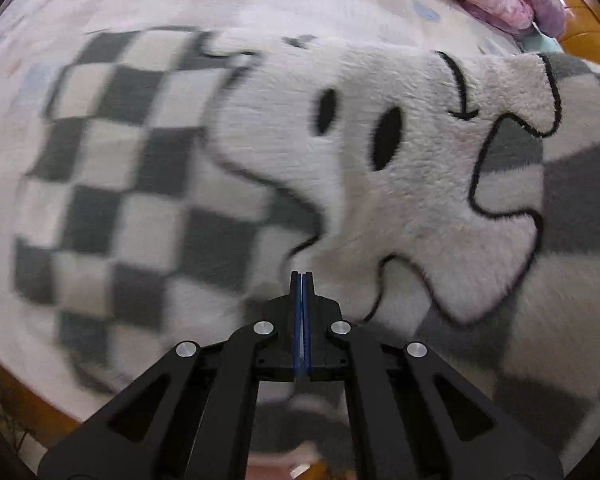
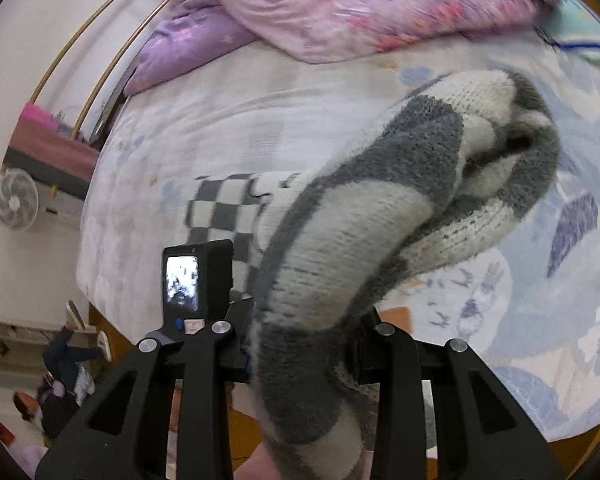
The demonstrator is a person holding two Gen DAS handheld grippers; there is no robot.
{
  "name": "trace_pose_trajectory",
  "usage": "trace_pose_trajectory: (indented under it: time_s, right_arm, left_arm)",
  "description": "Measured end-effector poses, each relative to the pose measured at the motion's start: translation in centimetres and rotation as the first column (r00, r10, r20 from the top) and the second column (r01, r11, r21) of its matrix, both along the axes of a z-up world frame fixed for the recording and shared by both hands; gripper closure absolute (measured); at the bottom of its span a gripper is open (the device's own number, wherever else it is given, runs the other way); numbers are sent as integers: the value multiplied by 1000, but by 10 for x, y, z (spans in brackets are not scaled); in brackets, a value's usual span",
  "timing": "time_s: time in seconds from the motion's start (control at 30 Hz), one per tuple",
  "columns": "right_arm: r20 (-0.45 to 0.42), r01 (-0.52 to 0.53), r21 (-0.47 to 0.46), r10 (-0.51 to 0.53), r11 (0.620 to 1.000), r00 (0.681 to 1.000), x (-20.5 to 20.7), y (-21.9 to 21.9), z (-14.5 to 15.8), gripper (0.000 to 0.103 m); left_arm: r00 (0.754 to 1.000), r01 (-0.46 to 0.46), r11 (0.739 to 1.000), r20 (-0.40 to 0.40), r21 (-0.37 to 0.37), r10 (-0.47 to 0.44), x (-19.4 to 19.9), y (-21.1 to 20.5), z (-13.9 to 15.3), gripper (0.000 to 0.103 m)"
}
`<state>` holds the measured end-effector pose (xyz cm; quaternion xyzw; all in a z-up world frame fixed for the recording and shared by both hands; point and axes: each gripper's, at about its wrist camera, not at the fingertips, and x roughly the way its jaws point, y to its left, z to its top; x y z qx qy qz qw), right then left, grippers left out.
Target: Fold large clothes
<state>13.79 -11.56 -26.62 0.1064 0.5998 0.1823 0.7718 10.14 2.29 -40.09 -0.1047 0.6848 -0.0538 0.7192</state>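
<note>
Folding looks barely begun: the grey-and-white checked fleece garment with a white cartoon ghost-like face lies mostly spread over the pale floral bed sheet, filling the centre of the left wrist view; no finished fold shows, so most of the work seems left. Left tongs, at lower centre, are pressed together with nothing visibly between them, just above the fleece. Right tongs, at lower centre of the right wrist view, clamp a thick bunch of the same fleece, which rises toward upper right, lifted off the bed; a purple flowered quilt sits at top.
</note>
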Motion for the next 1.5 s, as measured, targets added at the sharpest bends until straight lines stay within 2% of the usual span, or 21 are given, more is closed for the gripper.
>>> trace_pose_trajectory:
  time_s: [0.17, 0.3, 0.4, 0.47, 0.5, 0.6, 0.67, 0.77, 0.83, 0.87, 0.97, 1.0, 1.07, 1.17, 1.23, 1.27, 1.3, 1.33, 1.4, 1.43, 1.5]
  right_arm:
    - [-14, -120, -28, 119, 992, 993, 6, 85, -11, 73]
    - [-59, -170, -77, 165, 983, 984, 26, 153, -44, 73]
    - [-112, -239, -94, 229, 966, 967, 40, 200, -65, 70]
    - [-117, -278, 53, 282, 959, 952, 47, 220, -68, 49]
    - [-148, -279, 135, 298, 951, 943, 51, 227, -71, 31]
    - [-115, -216, 229, 247, 949, 962, 59, 226, -57, 28]
    - [-71, -225, 136, 236, 965, 969, 61, 220, -45, 27]
    - [9, -225, -16, 225, 974, 974, 66, 203, -31, 26]
    - [25, -207, -93, 210, 974, 977, 74, 189, -33, 16]
    - [31, -197, -128, 202, 972, 979, 79, 181, -35, 16]
    - [7, -189, -200, 194, 962, 981, 99, 171, -45, 16]
    - [7, -197, -200, 203, 960, 979, 108, 171, -48, 16]
    - [-6, -264, -183, 267, 947, 964, 125, 180, -53, 15]
    - [-55, -355, -206, 352, 912, 935, 151, 196, -79, 11]
    - [-129, -413, -256, 393, 874, 911, 162, 211, -112, 8]
    - [-144, -441, -256, 417, 860, 897, 163, 216, -125, 14]
    - [-142, -448, -225, 425, 865, 894, 162, 217, -133, 47]
    - [-151, -437, -218, 412, 872, 898, 161, 215, -138, 57]
    - [-143, -390, -181, 368, 903, 919, 159, 204, -135, 62]
    - [-134, -384, -159, 365, 910, 921, 156, 203, -126, 63]
    - [-92, -405, -73, 398, 911, 913, 145, 200, -98, 64]
  left_arm:
    - [999, -42, 999, 11, -2, 42, -27, 69, 41, 102]
    - [993, -115, 993, 11, 29, 115, -33, 136, 70, 102]
    - [980, -199, 979, 2, 45, 199, -35, 177, 74, 102]
    - [973, -229, 969, 2, 96, 230, -36, 198, 74, 102]
    - [968, -251, 962, -1, 109, 253, -40, 211, 74, 102]
    - [953, -297, 949, -21, 102, 301, -43, 236, 72, 102]
    - [952, -300, 949, -27, 103, 304, -46, 243, 73, 100]
    - [953, -302, 953, -35, 16, 302, -40, 236, 66, 79]
    - [960, -280, 959, -19, -44, 279, -30, 221, 65, 61]
    - [962, -272, 959, -10, -82, 272, -26, 213, 64, 38]
    - [969, -245, 952, -8, -184, 248, -9, 189, 51, 28]
    - [970, -242, 948, -16, -207, 244, -2, 183, 45, 18]
    - [966, -258, 931, -52, -257, 253, 6, 172, 32, 14]
    - [954, -299, 892, -139, -338, 267, 15, 160, 4, 14]
    - [946, -309, 888, -208, -340, 250, 21, 151, -21, 17]
    - [942, -315, 890, -220, -330, 252, 22, 149, -31, 33]
    - [936, -336, 880, -224, -336, 272, 23, 150, -37, 46]
    - [924, -373, 860, -228, -348, 308, 21, 154, -43, 57]
    - [908, -413, 822, -249, -393, 337, 16, 162, -43, 83]
    - [901, -430, 806, -254, -408, 352, 12, 166, -36, 86]
    - [909, -414, 829, -218, -377, 355, 9, 169, -14, 87]
